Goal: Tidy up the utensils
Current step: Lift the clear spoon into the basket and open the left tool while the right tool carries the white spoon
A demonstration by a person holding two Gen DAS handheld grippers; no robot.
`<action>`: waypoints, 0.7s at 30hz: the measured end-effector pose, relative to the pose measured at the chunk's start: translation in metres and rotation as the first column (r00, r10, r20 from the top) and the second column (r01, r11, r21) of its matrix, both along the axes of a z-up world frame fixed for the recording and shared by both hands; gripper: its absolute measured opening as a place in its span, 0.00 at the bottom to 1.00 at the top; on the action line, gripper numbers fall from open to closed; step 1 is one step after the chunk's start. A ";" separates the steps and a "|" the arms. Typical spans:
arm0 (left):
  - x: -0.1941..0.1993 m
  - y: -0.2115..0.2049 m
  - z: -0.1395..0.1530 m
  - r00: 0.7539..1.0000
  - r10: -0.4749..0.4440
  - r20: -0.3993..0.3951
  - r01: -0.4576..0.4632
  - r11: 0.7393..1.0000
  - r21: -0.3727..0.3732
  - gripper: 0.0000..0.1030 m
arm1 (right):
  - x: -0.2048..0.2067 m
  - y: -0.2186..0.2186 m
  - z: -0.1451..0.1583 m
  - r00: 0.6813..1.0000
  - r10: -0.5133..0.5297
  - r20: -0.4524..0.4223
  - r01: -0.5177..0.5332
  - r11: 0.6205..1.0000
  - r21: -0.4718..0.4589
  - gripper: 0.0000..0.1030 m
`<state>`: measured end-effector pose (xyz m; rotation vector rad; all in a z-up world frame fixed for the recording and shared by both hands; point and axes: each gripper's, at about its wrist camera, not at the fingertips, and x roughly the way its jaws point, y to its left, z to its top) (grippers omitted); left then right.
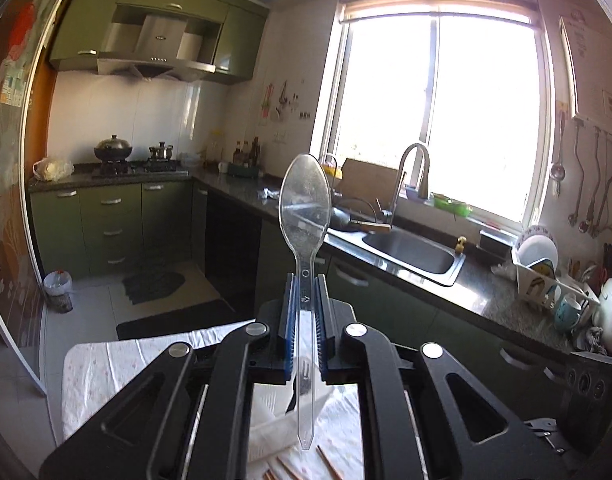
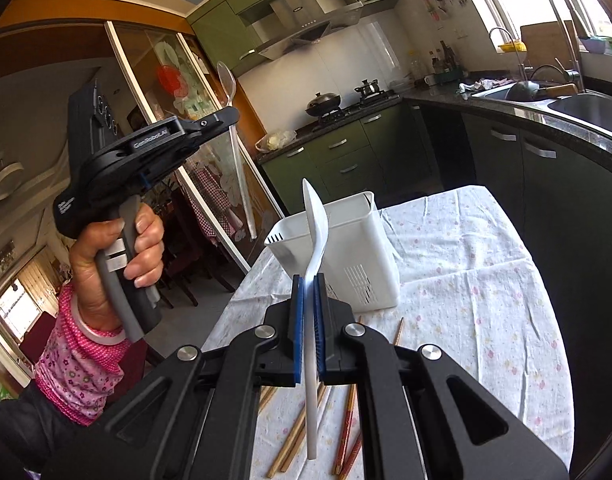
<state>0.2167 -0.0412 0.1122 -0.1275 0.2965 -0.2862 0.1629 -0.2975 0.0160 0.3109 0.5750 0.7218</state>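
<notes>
We hold a clear plastic spoon (image 1: 305, 216) in the left gripper (image 1: 305, 312), its blue pads pressed onto the handle, bowl pointing up and the handle's end hanging below the jaws. From the right wrist view the same left gripper (image 2: 230, 116) is raised well above the table, gripped by our left hand (image 2: 118, 248), the clear spoon (image 2: 232, 128) standing nearly upright through it.

The right gripper (image 2: 309, 312) pinches a white spoon (image 2: 316, 248) by its handle, bowl upward, just in front of the white utensil caddy (image 2: 346, 248). The spoon's bowl overlaps the caddy's open rim in view; we cannot tell whether they touch.

The caddy stands near the table's far-left edge on a flowered tablecloth (image 2: 466, 280). Chopsticks (image 2: 346, 428) lie loose on the cloth below the right gripper. To the right of the caddy the cloth is bare out to its edge.

The left gripper's side reads "GenRoboAI".
</notes>
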 end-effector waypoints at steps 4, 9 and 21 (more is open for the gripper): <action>0.022 -0.001 -0.018 0.995 0.067 0.077 -0.068 0.998 0.006 0.08 | 0.011 0.002 0.001 1.000 0.004 0.006 -0.004 1.000 0.010 0.06; 0.032 0.001 -0.051 0.991 0.119 0.068 -0.120 0.993 0.018 0.08 | 0.023 0.011 0.005 1.000 0.014 0.014 -0.014 1.000 0.004 0.06; 0.027 0.012 -0.090 0.993 0.096 -0.063 -0.096 0.995 0.011 0.09 | 0.050 0.054 0.024 0.994 0.047 0.099 -0.045 0.999 -0.022 0.06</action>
